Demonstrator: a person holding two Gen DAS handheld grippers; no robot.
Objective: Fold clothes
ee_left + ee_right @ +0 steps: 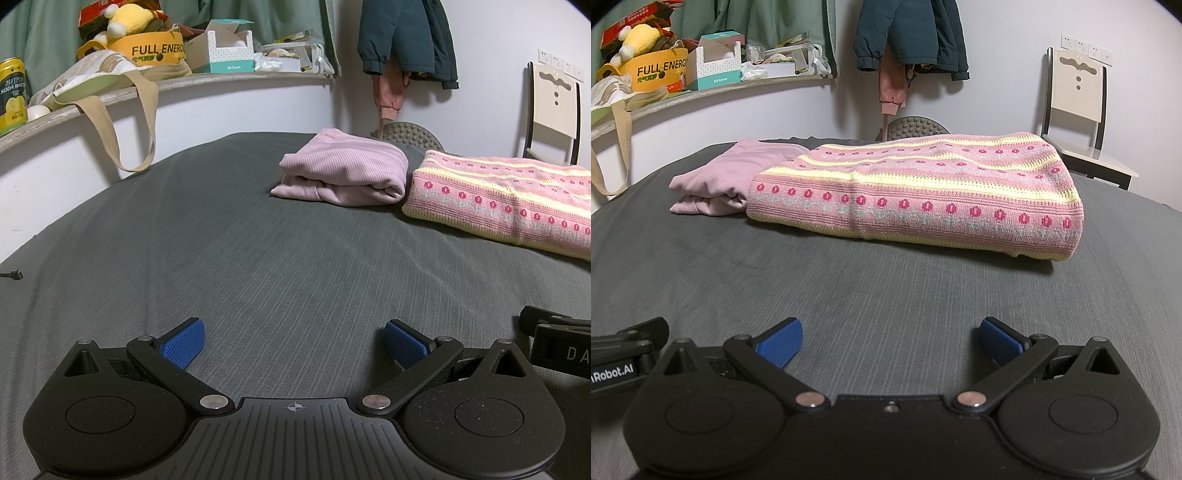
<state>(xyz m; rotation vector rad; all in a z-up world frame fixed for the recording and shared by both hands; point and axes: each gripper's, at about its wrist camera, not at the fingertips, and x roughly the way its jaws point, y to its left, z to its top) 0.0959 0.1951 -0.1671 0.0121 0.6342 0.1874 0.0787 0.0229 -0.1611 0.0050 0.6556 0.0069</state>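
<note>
From the left wrist view, the left gripper (293, 343) hangs low over the dark grey striped bedsheet (229, 236), its blue ribbed pads (183, 342) spread wide apart with nothing between them. Farther up the bed lies a folded mauve ribbed garment (341, 173), and just beside it on the right a folded pink knitted sweater with yellow stripes and a red flower pattern (506, 199); whether the two touch cannot be told here. A curved grey wall shelf (236, 78) carries a yellow soda can (12, 96), a beige tote bag (99, 74) with its straps hanging down, a teal-and-white tissue box (227, 50) and a yellow plush toy (127, 18). A dark teal jacket (406, 37) hangs on the white wall, and a cream chair (552, 107) stands past the bed. From the right wrist view, the right gripper (890, 341) is likewise held low over the sheet (849, 295) with its blue pads (781, 343) wide apart and empty. The flowered sweater (916, 192) lies straight ahead, its left end overlapping the mauve garment (720, 181) in this view.
</note>
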